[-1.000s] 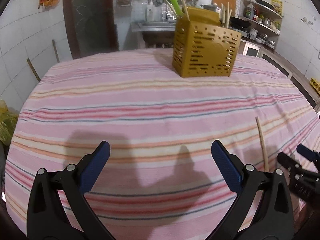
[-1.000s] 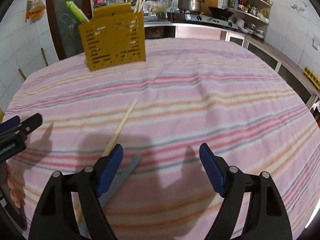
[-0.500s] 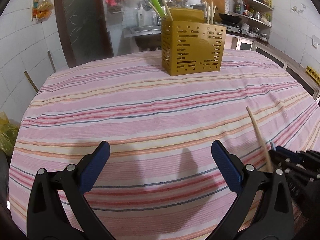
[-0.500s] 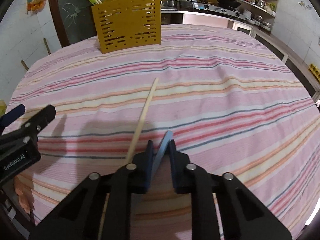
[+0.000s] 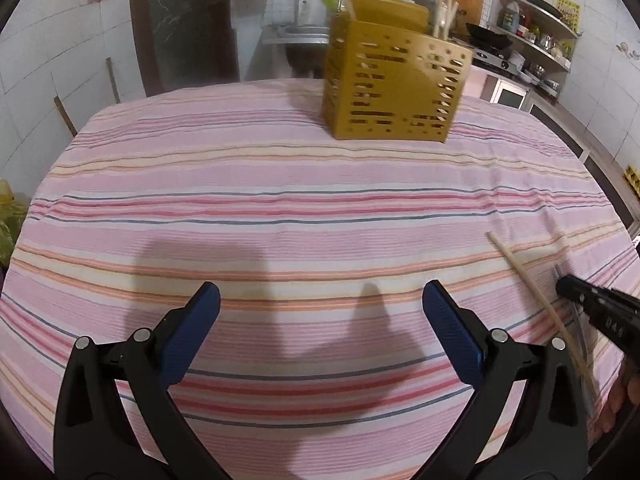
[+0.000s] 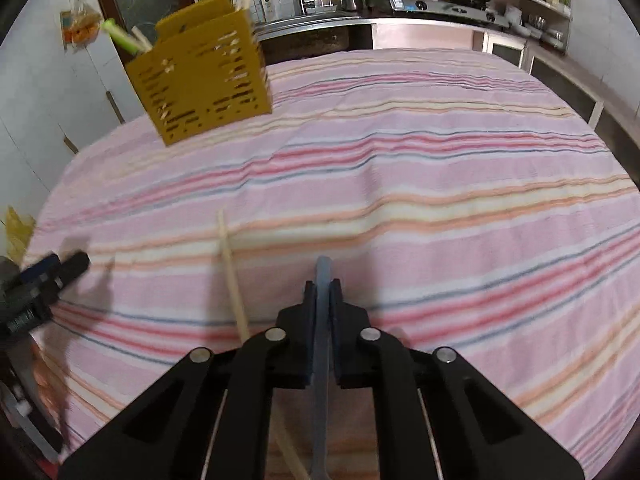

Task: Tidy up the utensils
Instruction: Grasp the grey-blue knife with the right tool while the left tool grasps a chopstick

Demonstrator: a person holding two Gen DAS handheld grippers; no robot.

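**Striped cloth, yellow caddy, one slim utensil gripped**

We see a tiled kitchen: white wall tiles, a dark door, a steel sink and stove (image 6: 432, 0), shelves crowded with pots. The desk (image 5: 280, 208) fills most of both views, draped in a soft woven cloth of pink, orange, cream and blue stripes. Toward its far edge stands a boxy mustard-yellow plastic utensil holder (image 5: 394, 88), its walls pierced with slots; a green handle (image 6: 120, 36) and pale sticks poke from its top. Our left tongs (image 5: 320, 312) hang released over bare cloth, blue pads wide apart. Our right tongs (image 6: 322, 292) are clenched on a thin, flat grey-blue utensil (image 6: 322, 270), its rounded tip showing past the pads. Just beside it a slender wooden chopstick (image 6: 230, 264) slants across the stripes; whether it rests on the cloth, we cannot tell.
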